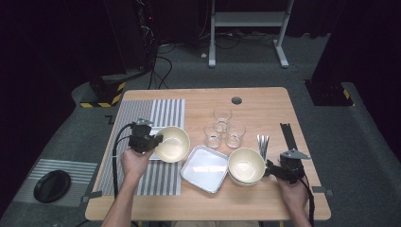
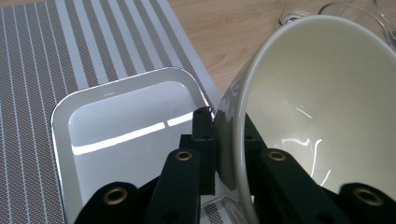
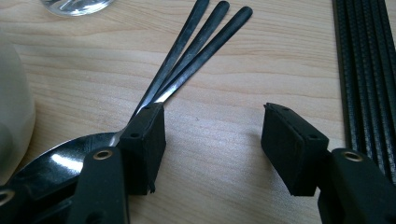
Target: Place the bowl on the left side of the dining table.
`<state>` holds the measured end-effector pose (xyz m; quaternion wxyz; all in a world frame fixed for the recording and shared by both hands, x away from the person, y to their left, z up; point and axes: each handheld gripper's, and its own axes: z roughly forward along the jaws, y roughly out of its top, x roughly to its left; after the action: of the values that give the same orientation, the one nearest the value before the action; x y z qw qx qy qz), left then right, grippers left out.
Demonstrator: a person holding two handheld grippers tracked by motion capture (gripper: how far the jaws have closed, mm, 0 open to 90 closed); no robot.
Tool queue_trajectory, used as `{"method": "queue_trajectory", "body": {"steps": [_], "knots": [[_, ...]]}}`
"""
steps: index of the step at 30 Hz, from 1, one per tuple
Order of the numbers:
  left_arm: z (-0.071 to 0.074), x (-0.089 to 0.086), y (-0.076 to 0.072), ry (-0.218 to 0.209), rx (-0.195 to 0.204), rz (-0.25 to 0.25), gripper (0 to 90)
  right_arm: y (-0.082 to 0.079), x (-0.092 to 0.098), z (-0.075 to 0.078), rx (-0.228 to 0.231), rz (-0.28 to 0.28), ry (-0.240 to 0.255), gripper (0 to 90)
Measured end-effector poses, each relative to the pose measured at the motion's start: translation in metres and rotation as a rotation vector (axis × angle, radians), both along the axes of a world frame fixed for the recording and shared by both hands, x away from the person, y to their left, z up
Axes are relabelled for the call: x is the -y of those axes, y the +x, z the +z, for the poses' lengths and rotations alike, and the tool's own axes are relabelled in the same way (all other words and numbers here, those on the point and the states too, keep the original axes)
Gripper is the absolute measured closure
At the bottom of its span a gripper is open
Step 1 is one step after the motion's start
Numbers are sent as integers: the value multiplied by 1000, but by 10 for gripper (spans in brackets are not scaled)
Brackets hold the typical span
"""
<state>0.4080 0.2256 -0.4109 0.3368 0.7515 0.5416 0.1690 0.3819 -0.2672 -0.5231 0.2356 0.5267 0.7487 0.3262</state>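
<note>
The left gripper view has us clamped on the wall of a cream bowl [image 2: 317, 107], one pad outside, one inside the rim, the bowl tilted and lifted. We judge the step in hand to be carrying this bowl to its place setting: just beyond our jaws, below the bowl, lies a square white plate [image 2: 126, 126] on the striped mat [image 2: 56, 56]. The next move calls for levelling the bowl, lowering it onto the plate or mat, and only then letting go.

In the high view our left gripper [image 1: 150, 141] holds the bowl over the mat's near part. Our right gripper [image 1: 273, 171] stands with jaws apart, holding nothing, next to a stack of bowls [image 1: 246, 165]; the spoons [image 3: 187, 56] lie just ahead of its left pad, seemingly resting against it.
</note>
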Motion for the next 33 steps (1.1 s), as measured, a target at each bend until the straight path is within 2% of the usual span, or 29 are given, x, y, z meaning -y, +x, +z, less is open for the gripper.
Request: {"method": "queue_trajectory", "body": {"steps": [22, 25, 26, 33], "knots": [[2, -14, 7, -15, -3, 44, 829, 0, 0, 0, -1, -4, 4, 396], [0, -18, 9, -20, -15, 71, 829, 0, 0, 0, -6, -8, 7, 394], [-1, -19, 10, -7, -14, 68, 828, 0, 0, 0, -2, -5, 4, 393], [-5, -25, 11, -5, -24, 82, 828, 0, -1, 0, -7, -13, 13, 393]]}}
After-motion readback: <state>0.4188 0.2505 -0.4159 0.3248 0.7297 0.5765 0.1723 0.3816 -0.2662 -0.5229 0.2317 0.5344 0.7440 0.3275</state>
